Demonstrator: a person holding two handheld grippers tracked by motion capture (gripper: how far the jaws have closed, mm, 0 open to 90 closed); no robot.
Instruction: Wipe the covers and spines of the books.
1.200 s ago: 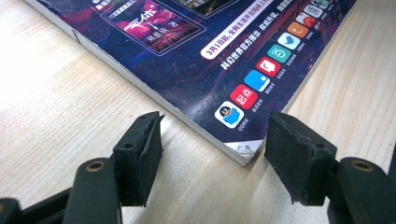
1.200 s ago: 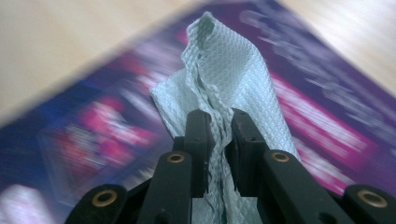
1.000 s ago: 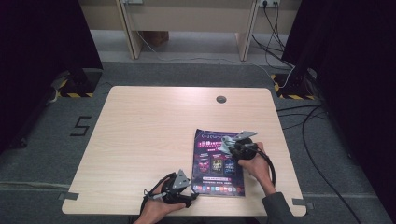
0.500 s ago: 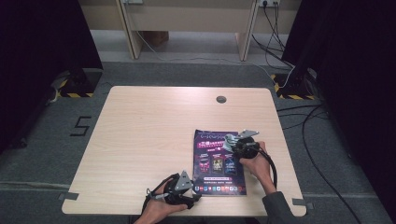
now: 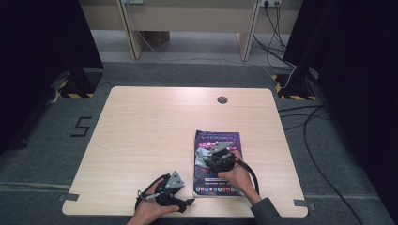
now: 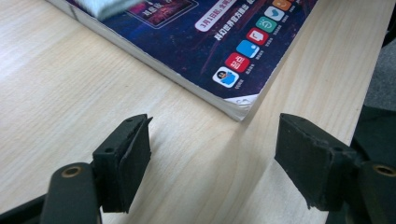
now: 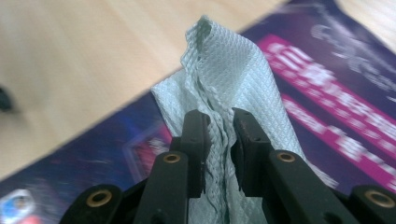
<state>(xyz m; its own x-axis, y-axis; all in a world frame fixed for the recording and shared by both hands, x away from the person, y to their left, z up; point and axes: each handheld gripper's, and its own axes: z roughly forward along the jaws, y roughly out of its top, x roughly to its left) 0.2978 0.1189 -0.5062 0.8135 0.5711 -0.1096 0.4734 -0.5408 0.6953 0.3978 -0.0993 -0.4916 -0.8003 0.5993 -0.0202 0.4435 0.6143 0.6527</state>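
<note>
A dark purple book (image 5: 217, 138) lies flat on the right half of the wooden table (image 5: 141, 131). My right gripper (image 5: 214, 157) rests over the middle of its cover, shut on a pale green woven cloth (image 7: 224, 70) pinched between the jaws of that gripper (image 7: 219, 121) above the book (image 7: 336, 93). My left gripper (image 5: 187, 204) sits at the table's near edge, just left of the book's near corner. The jaws of this gripper (image 6: 215, 128) have just been opening and stand wide apart with nothing between them. They face the book's corner (image 6: 210, 42).
A round cable hole (image 5: 222, 99) sits near the table's far edge. Black cables (image 5: 305, 117) trail over the grey floor at the right. A wooden frame (image 5: 187, 18) stands behind the table, dark curtains hang at both sides, and a "5" mark (image 5: 82, 126) is on the floor at the left.
My right gripper has slid left and a little nearer across the book's cover, taking the cloth with it. The left hand has stayed about where it was.
</note>
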